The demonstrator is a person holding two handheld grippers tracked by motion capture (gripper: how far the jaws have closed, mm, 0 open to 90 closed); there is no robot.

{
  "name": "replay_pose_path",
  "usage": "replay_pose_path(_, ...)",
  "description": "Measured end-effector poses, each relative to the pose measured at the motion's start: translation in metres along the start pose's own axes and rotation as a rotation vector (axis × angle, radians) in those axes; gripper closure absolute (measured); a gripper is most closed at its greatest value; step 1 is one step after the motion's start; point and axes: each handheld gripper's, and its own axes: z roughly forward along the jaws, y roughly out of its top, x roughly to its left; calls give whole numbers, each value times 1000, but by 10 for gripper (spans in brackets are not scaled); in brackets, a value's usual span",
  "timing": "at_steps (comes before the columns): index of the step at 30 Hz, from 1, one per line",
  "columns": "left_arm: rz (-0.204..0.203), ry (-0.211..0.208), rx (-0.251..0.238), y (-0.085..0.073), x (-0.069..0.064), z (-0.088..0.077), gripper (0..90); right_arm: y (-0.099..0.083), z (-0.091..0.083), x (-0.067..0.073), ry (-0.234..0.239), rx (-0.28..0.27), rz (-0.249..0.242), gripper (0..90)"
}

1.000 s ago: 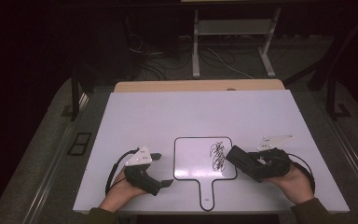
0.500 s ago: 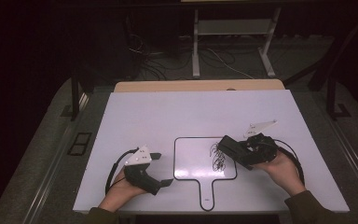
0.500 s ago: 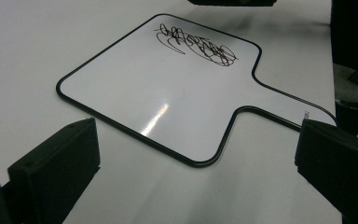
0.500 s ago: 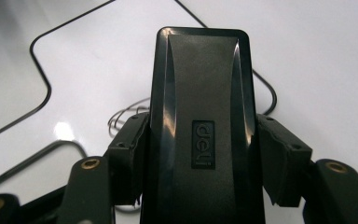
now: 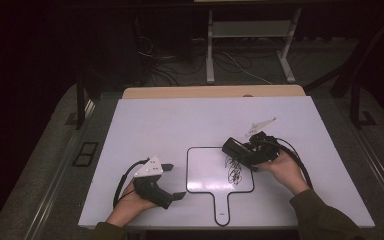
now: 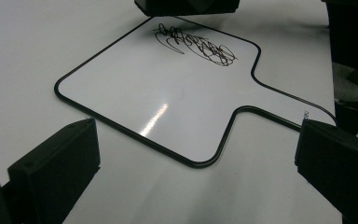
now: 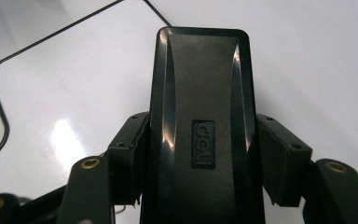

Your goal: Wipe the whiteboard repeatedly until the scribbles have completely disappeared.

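Note:
A paddle-shaped whiteboard point(image 5: 207, 175) with a black rim lies flat on the white table, its handle toward the near edge. A black scribble point(image 5: 234, 170) marks its right part point(image 6: 196, 43). My right gripper point(image 5: 241, 151) is shut on a black eraser point(image 7: 200, 107), whose front end hangs over the board's upper right corner, above the scribble. The eraser point(image 6: 186, 5) pokes in at the top of the left gripper view. My left gripper point(image 5: 174, 181) rests open on the table just left of the board point(image 6: 168, 93), nothing between its jaws.
The white table point(image 5: 190, 125) has bare room toward the back and both sides. A tan wooden strip point(image 5: 215, 92) runs along its far edge. Beyond it, cables and a metal stand point(image 5: 250, 35) sit on the dark floor.
The right gripper with the eraser has moved left and away from the person, from the board's right side to its upper right corner. The left gripper has stayed put.

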Motion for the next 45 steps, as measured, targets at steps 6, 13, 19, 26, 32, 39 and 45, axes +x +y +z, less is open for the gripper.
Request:
replay_pose_path(6,2,12,5,-1,2,0,0,7,9,-4,10,-4,-8,390)
replay_pose_path(13,-7,14,-13,-1,6,-2,0,13,20,-6,8,13,-18,390)
replay_pose_path(19,3,8,-4,-1,5,0,0,13,29,-6,-2,36,-28,391)
replay_pose_path(26,3,8,-6,-1,5,-1,0,10,38,-5,-23,63,-43,390)
replay_pose_path(32,3,7,-2,-1,4,-1,0,9,38,-3,-24,58,-48,391)
replay_pose_path(39,3,7,-3,-1,5,-1,0,6,36,0,-17,63,-61,391)
replay_pose_path(45,4,6,-1,-1,4,-1,0,2,33,7,-5,70,-73,391)
